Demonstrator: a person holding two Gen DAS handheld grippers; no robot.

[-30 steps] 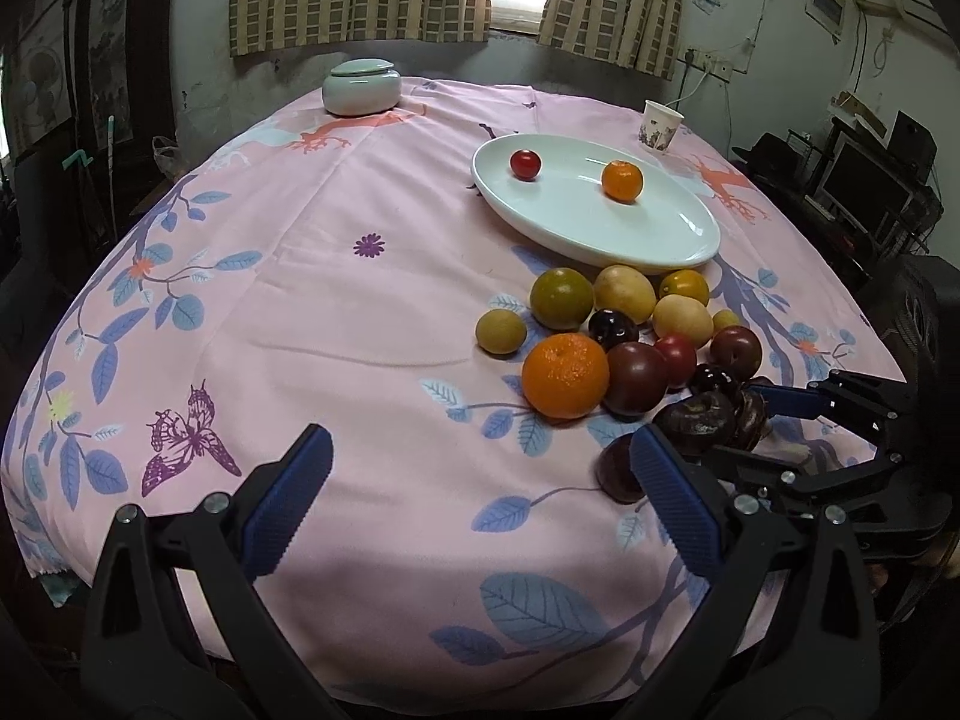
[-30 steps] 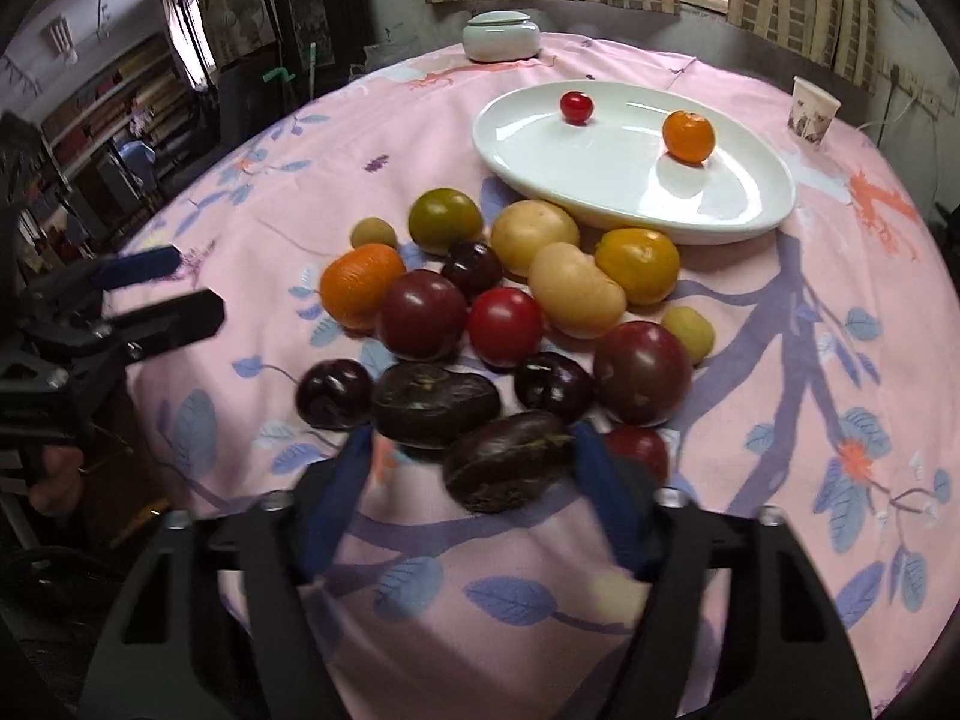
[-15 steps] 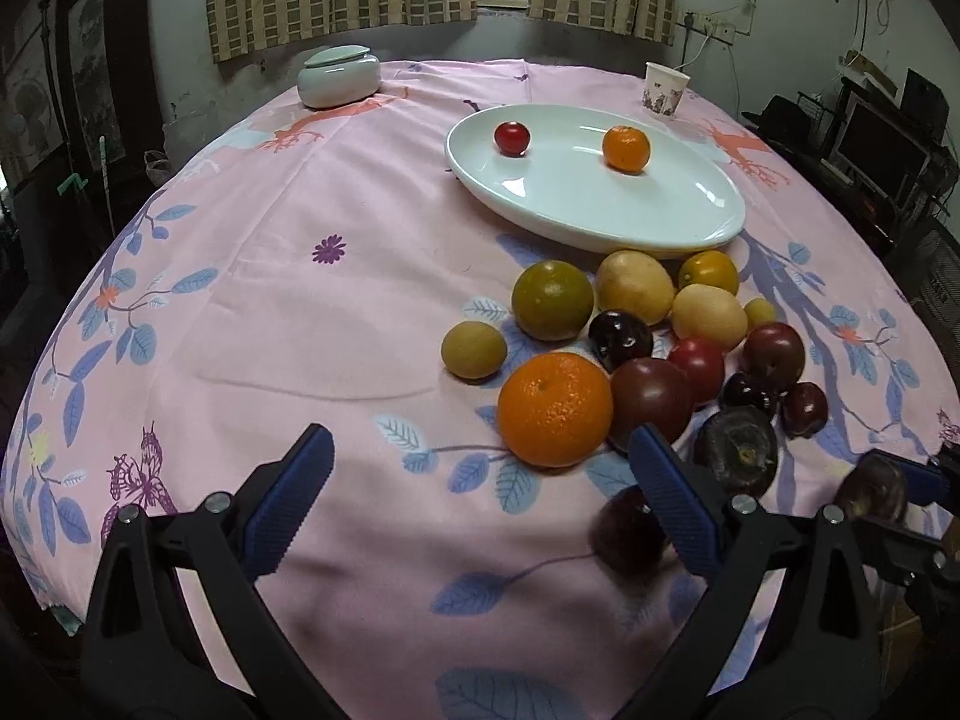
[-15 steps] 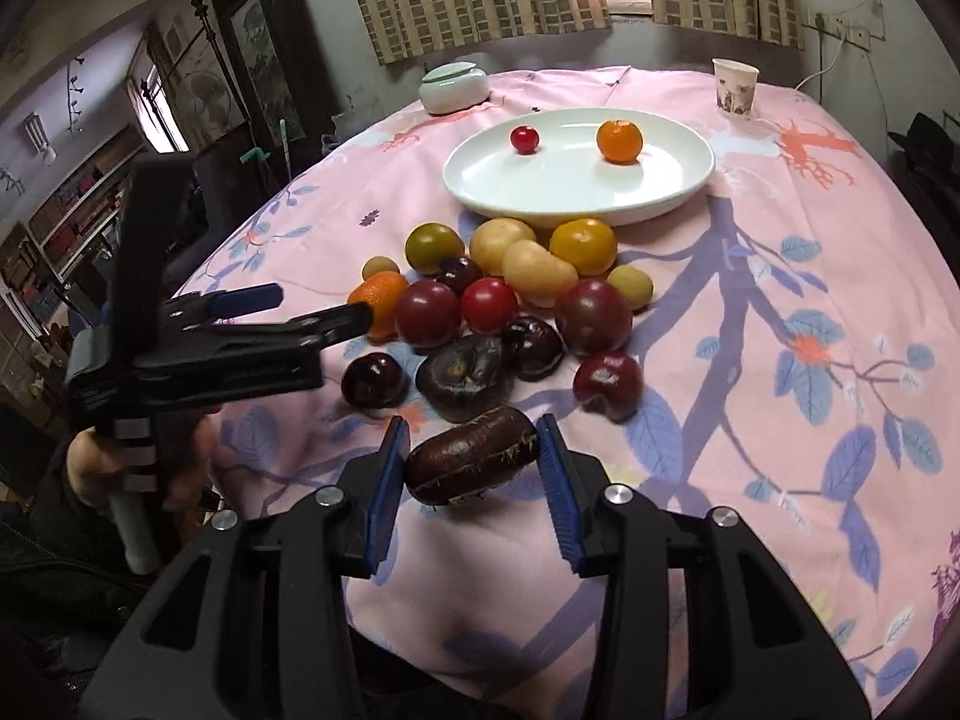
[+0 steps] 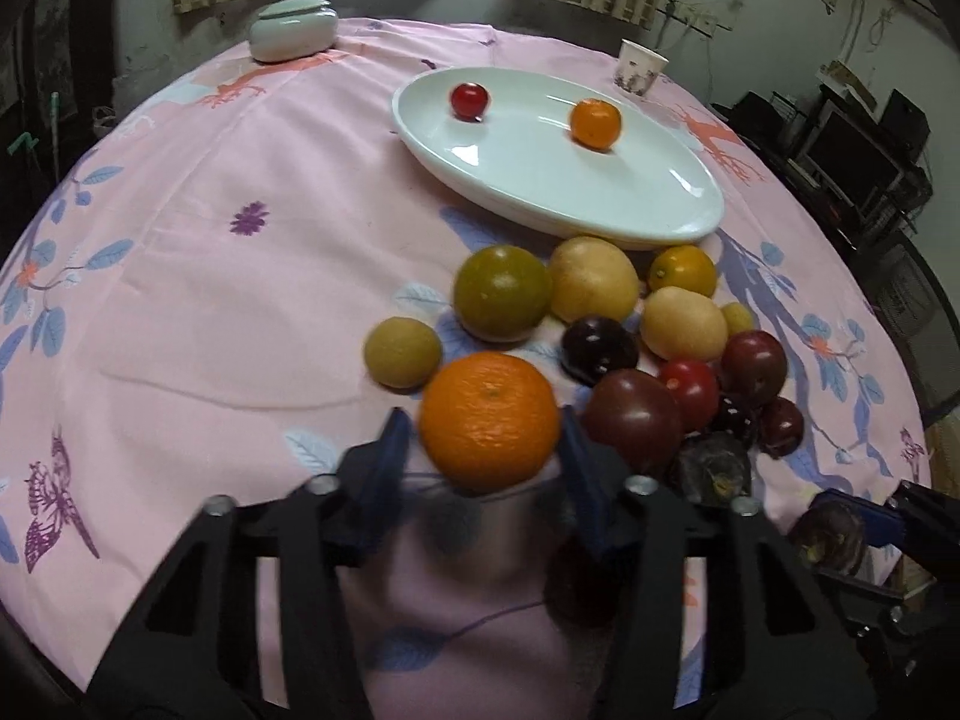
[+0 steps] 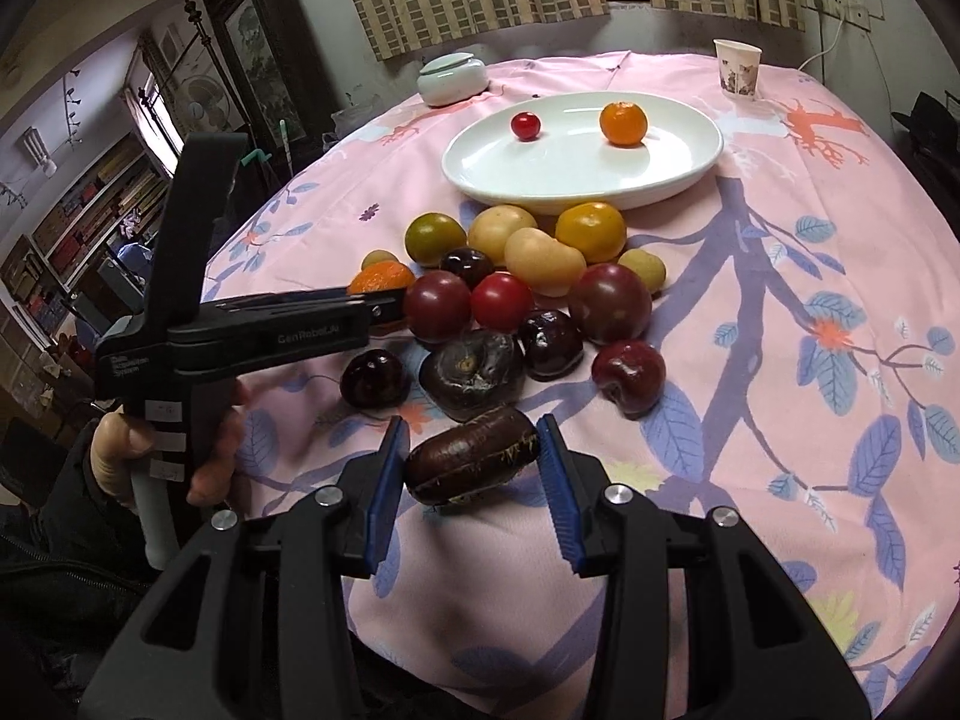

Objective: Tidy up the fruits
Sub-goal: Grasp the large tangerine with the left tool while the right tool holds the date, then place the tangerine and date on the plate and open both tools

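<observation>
Closing from wide open, the left gripper (image 5: 486, 456) now brackets the large round orange (image 5: 489, 420) near the white oval plate (image 5: 600, 204). Right gripper (image 6: 471, 468) holds a dark brown oblong fruit (image 6: 471, 456) aloft, nearer the person than the plate, ready for carrying.

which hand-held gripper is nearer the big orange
Left. The left hand-held gripper is closing with the big orange between its fingers; the right hand-held gripper holds a dark oblong fruit, farther away.

Both claws, the left claw (image 5: 489, 468) and right claw (image 6: 474, 468), are black plastic frames with ribbed blue pads (image 6: 387, 480), silver screws and white lettering.
</observation>
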